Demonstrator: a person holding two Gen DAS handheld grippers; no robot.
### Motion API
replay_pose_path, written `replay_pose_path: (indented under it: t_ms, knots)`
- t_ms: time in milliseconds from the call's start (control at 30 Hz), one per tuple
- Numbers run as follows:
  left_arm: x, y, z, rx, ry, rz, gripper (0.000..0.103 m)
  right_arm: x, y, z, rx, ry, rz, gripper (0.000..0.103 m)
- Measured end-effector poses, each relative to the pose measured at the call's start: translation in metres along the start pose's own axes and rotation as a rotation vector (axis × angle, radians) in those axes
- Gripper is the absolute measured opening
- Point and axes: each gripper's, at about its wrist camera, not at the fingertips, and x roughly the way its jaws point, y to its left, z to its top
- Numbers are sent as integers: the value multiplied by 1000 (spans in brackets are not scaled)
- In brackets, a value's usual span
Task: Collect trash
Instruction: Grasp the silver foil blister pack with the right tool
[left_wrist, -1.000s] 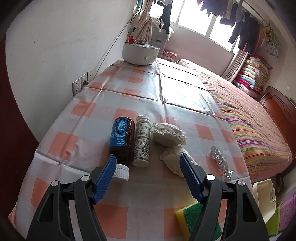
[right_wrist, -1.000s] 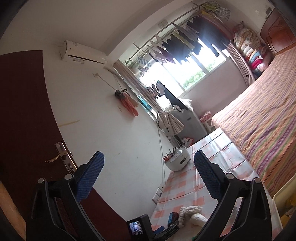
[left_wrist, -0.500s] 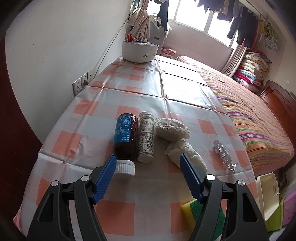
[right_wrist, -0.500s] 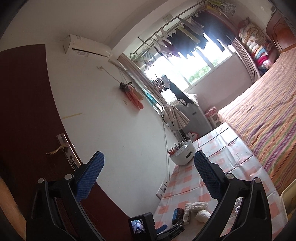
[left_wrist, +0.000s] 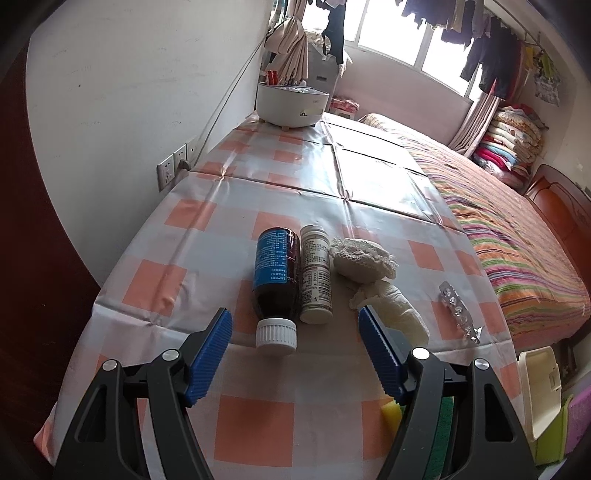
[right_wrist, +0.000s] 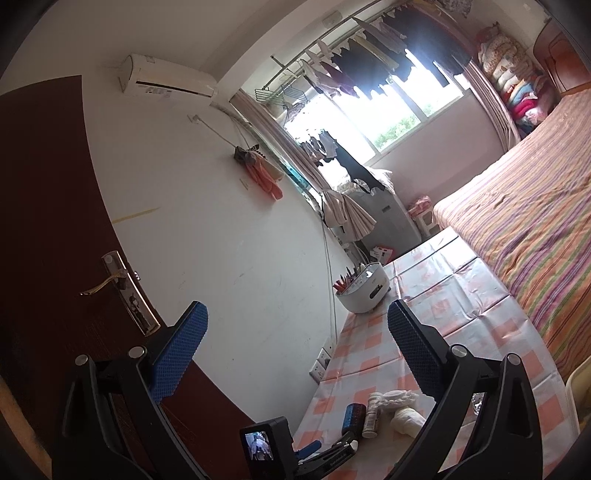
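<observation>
Since the earlier frames, the bottles have slid lower in the left view and nearer to the fingers, so the left gripper (left_wrist: 295, 334) has been brought a bit closer to them. In the right view the room has shifted too: the worktop (right_wrist: 436, 321) and the white pot (right_wrist: 364, 291) now sit higher in the picture and more of the cloth is seen.

Left fingers are held wide open, approx. as before, w/ nothing between the pads. The right gripper (right_wrist: 297, 347) is also wide open and empty; it is pointed level at the wall, well above the worktop.

Trash is laid in a row on the checked cloth: dark bottle (left_wrist: 276, 275) w/ white cap toward the gripper, white bottle (left_wrist: 315, 275) touching beside it, lace cloth (left_wrist: 362, 258), crumpled tissue (left_wrist: 395, 308) and, further right, a blister pack (left_wrist: 458, 312). A sponge (left_wrist: 393, 413) is partly hidden under the left gripper's right finger.

Step in hand, as judged: approach to the first pick, probably the dark bottle. For a good pick, the fingers should be centred over the bottle body, not the cap, and closed across its width. Because the two bottles touch, one finger has little room between them; a round bottle could be rolled away or the white one pushed. A slow descent is advised.
</observation>
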Motion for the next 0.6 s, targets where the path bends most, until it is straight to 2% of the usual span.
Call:
replay_pose_path:
  t_ms: [100, 200, 367, 500, 600]
  knots:
    - [-2, 8, 3, -17, -9, 12, 69, 7, -11, -4, -29, -1, -18, 96]
    - [-2, 19, 5, -37, -9, 18, 69, 20, -27, -9, -125, 10, -57, 96]
    - [-3, 30, 8, -30, -21, 66, 69, 59, -60, -43, -359, 178, -128, 96]
    - [6, 32, 12, 11, -9, 113, 69, 80, -96, -68, -415, 295, -175, 96]
    - [18, 27, 17, 54, 42, 87, 69, 91, -112, -74, -444, 360, -211, 96]
